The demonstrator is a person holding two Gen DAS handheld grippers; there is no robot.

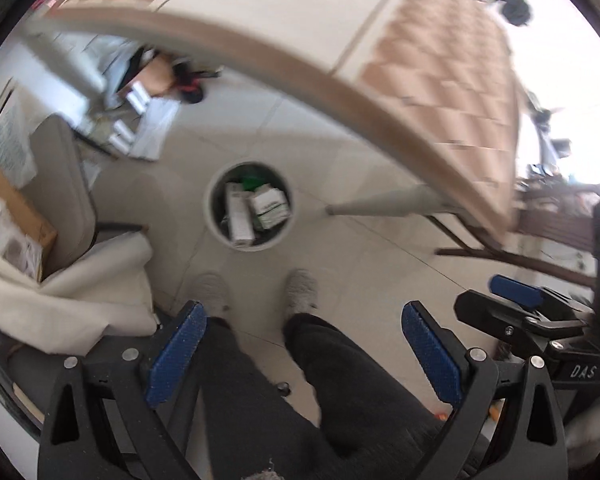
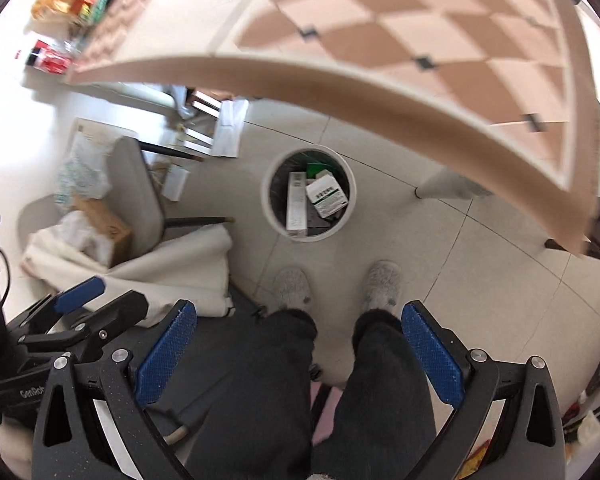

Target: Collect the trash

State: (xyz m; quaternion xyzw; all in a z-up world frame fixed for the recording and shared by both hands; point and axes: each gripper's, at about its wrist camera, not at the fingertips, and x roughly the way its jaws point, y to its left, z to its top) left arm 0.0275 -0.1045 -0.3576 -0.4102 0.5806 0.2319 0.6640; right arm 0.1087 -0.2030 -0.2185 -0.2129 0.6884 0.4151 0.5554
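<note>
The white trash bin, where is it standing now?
The white trash bin stands on the tiled floor just ahead of the person's slippers, below the table's edge; a grey chair is on its left in both views.

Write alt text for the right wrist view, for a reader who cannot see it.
The open, empty right gripper points down at a round white trash bin on a tiled floor, already holding a few cartons. The person's two slippered feet stand just short of the bin, under the edge of a checkered table.
</note>
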